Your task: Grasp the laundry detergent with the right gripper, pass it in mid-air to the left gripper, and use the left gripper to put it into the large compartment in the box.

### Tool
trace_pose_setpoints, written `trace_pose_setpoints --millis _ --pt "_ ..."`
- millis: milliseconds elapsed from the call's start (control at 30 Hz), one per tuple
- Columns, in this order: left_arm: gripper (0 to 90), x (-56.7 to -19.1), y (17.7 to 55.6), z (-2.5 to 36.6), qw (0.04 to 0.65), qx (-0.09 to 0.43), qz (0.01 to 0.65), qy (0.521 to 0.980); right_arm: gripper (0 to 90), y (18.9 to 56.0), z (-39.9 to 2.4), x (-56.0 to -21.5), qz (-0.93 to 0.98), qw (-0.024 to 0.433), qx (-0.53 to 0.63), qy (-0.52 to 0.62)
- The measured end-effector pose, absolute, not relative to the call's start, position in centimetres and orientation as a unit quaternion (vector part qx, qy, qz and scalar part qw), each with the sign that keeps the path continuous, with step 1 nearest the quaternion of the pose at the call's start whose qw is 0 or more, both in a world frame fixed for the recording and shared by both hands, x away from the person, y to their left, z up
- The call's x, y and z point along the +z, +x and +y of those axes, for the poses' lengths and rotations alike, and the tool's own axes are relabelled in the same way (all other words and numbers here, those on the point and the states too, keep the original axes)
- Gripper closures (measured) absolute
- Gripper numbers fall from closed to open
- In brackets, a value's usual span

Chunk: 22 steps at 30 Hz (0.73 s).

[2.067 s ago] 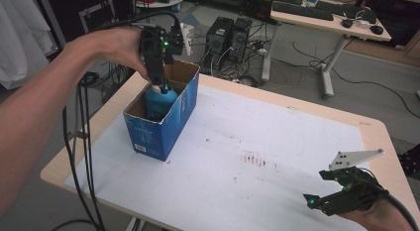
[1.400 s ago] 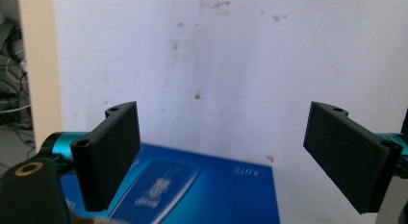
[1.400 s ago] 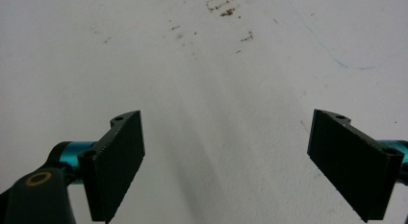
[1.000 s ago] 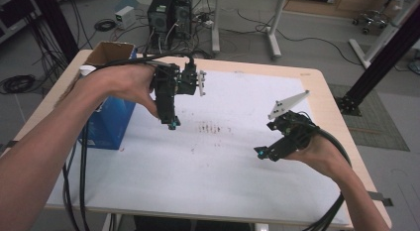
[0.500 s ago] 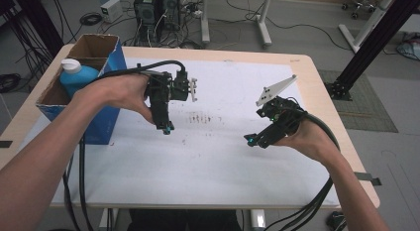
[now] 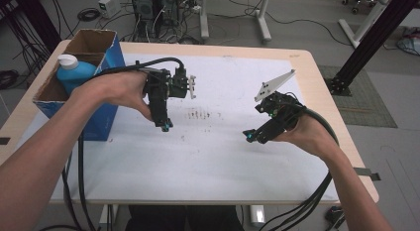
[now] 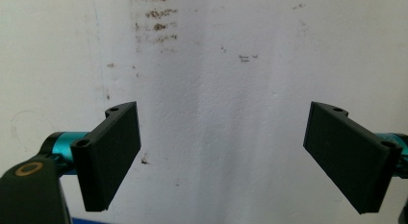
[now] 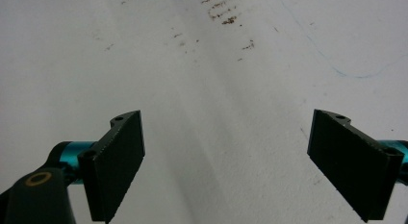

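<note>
Left gripper (image 6: 167,126) pointed down over the white sheet (image 6: 208,156), jaws wide and empty, right gripper (image 6: 250,137) angled low toward centre, jaws wide, empty, blue bottle (image 6: 74,72) upright in the box (image 6: 101,47) at left

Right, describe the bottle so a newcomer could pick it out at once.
Start at the white-covered table and go to its far left corner, where an open blue cardboard box stands. Inside it sits the bright blue plastic bottle with a white cap, the sole item in the box.
</note>
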State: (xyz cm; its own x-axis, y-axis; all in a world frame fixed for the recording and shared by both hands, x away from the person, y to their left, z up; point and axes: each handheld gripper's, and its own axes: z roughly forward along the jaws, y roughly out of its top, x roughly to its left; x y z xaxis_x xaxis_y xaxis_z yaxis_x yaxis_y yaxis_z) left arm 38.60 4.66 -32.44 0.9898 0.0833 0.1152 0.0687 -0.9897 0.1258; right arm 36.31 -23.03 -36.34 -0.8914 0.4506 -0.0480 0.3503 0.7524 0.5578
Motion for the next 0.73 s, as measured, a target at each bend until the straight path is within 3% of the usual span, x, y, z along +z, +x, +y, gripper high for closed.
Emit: trace_pose_setpoints --millis 733 --pt "12.9 -32.44 38.42 4.60 0.064 0.063 0.036 0.995 12.4 36.24 -23.08 -36.29 0.931 0.092 0.279 0.216"
